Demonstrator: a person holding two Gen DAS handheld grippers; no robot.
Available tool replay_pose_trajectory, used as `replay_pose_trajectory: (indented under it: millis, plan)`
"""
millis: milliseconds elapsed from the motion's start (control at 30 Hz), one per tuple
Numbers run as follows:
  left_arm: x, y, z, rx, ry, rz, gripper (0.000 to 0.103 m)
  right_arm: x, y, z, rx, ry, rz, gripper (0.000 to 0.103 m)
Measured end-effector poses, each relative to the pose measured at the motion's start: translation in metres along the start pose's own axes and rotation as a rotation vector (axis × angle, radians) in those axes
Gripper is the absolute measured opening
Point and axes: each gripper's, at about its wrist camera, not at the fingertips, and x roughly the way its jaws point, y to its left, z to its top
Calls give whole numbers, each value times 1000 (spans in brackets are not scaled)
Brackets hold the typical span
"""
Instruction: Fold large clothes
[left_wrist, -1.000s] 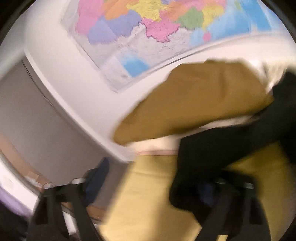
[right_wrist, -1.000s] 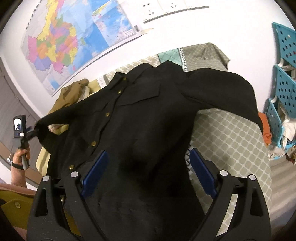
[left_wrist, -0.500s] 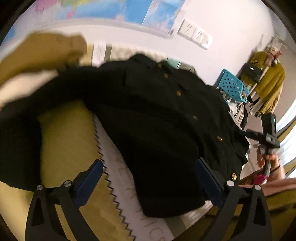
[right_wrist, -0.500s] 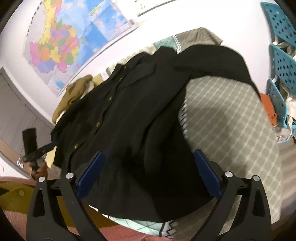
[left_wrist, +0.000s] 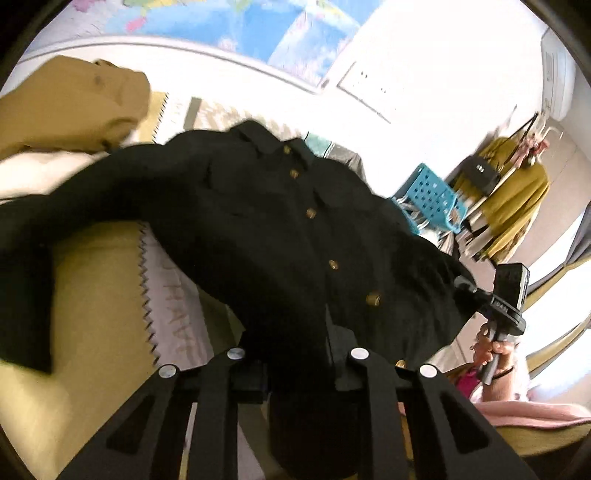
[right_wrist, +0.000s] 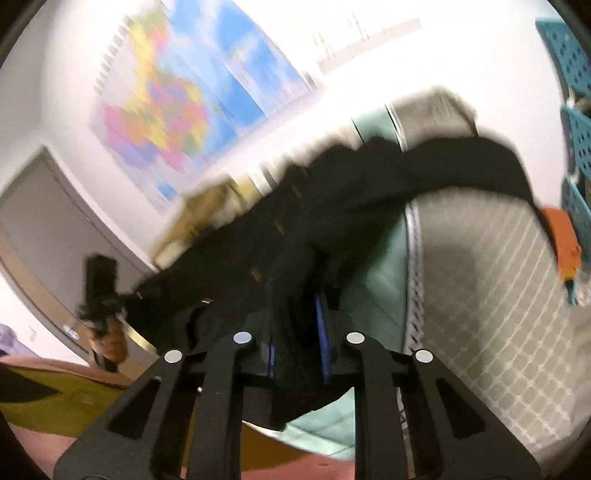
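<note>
i have both grippers on the black shirt (left_wrist: 266, 229), which lies spread face up on the bed (left_wrist: 92, 295), collar at the far end by the wall and brass buttons running down toward me. in the left wrist view the left gripper (left_wrist: 301, 373) has its jaws closing, nearly together, with a fold of the shirt's near hem pinched between them. the shirt's left sleeve trails out over the yellow cover to the left, and a tan garment (left_wrist: 70, 107) sits at the far left, just beyond that sleeve. off to the right i see the right gripper (left_wrist: 469, 291) at the shirt's right hem, a hand (left_wrist: 491, 350) on its handle — behind it a blue crate (left_wrist: 432, 195) and a rack of yellow clothes (left_wrist: 517, 195).

the right wrist view is blurred. the right gripper (right_wrist: 297, 347) is closing too, blue pads (right_wrist: 321, 332) narrow with black cloth bunched between them. the shirt (right_wrist: 369, 192) stretches away over the checked quilt (right_wrist: 480, 295), and a map (right_wrist: 192, 99) hangs on the far wall.
</note>
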Motion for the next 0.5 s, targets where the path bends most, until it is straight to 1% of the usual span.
replay_pose_trajectory:
  millis: [67, 100, 133, 167, 200, 233, 267, 300, 333, 367, 400, 433, 467, 500]
  plan:
    - [-18, -4, -4, -2, 8, 11, 20, -24, 9, 5, -17, -50, 22, 15]
    - [-22, -3, -5, 1, 23, 8, 21, -28, 11, 5, -22, -49, 25, 15]
    - [-22, -3, -11, 22, 52, 23, 26, -28, 11, 3, -29, -28, 11, 15]
    - [-17, -3, -17, 47, 88, 47, 32, -21, 9, -2, -34, 16, -16, 15]
    - [-7, -2, -24, 73, 136, 112, 46, -15, 5, -5, -29, 49, -35, 17]
    - [4, -2, -29, 100, 173, 201, 55, -4, -5, -11, -18, 112, -111, 26]
    - [14, -2, -33, 126, 207, 280, 54, 2, -11, -15, -9, 147, -163, 32]
    - [21, -1, -36, 155, 223, 373, 53, 10, -20, -20, -1, 201, -224, 42]
    - [24, 0, -35, 174, 229, 427, 58, 15, -22, -23, -8, 233, -272, 49]
    - [22, -1, -32, 187, 219, 453, 59, 16, -23, -22, -19, 240, -332, 50]
    - [15, -1, -28, 189, 184, 451, 60, 14, -21, -20, -26, 229, -330, 52]
    - [1, -3, -17, 185, 118, 441, 68, 9, -16, -12, -40, 195, -304, 60]
    - [-9, -6, -9, 187, 65, 429, 70, 6, -12, -6, -53, 172, -303, 65]
    - [-19, -10, 1, 205, -1, 406, 76, 2, -3, 6, -93, 135, -320, 73]
